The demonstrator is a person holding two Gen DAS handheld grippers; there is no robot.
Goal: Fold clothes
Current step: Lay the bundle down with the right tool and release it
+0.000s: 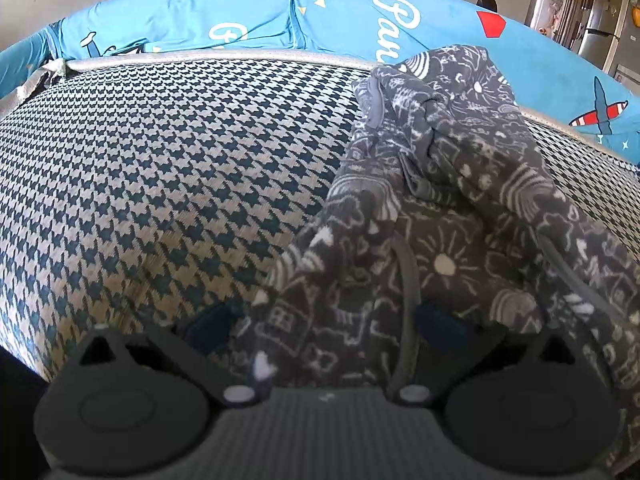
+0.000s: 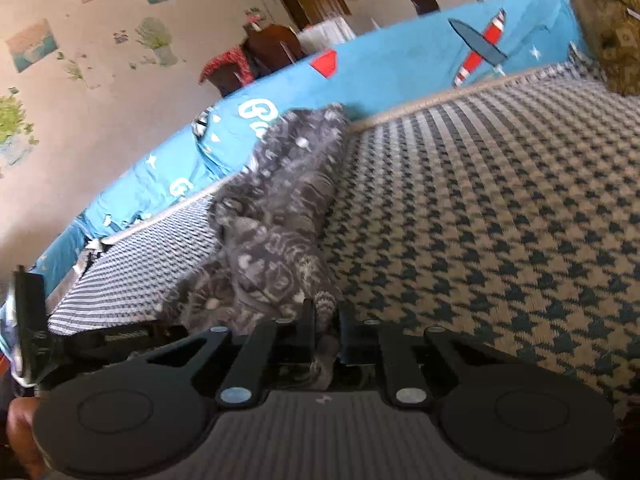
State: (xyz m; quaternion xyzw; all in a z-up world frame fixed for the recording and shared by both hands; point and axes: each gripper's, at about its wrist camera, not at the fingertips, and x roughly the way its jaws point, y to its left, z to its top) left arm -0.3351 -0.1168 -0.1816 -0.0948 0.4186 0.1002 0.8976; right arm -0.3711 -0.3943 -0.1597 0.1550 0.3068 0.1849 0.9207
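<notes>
My left gripper is spread wide, and the grey garment with white drawings lies between its two blue fingertips and drapes over the right one. The fingers are not pressed on the cloth. The garment is bunched up in a long heap on the checked mattress, and its far end reaches the pale edge of the mattress, close to the blue sheet with stars and letters.

My right gripper is pressed together on a fold of the same garment, which comes up between the two black fingers. In this view the picture is a little blurred, so I cannot read the drawings on the cloth.

Only the right view shows the wall with flower stickers behind the sheet, a brown cushion at the far corner of the mattress, and a part of my hand at the lower left. Only the left view shows the grey trim at the far end of the garment and a dark cord running near my fingertip.
</notes>
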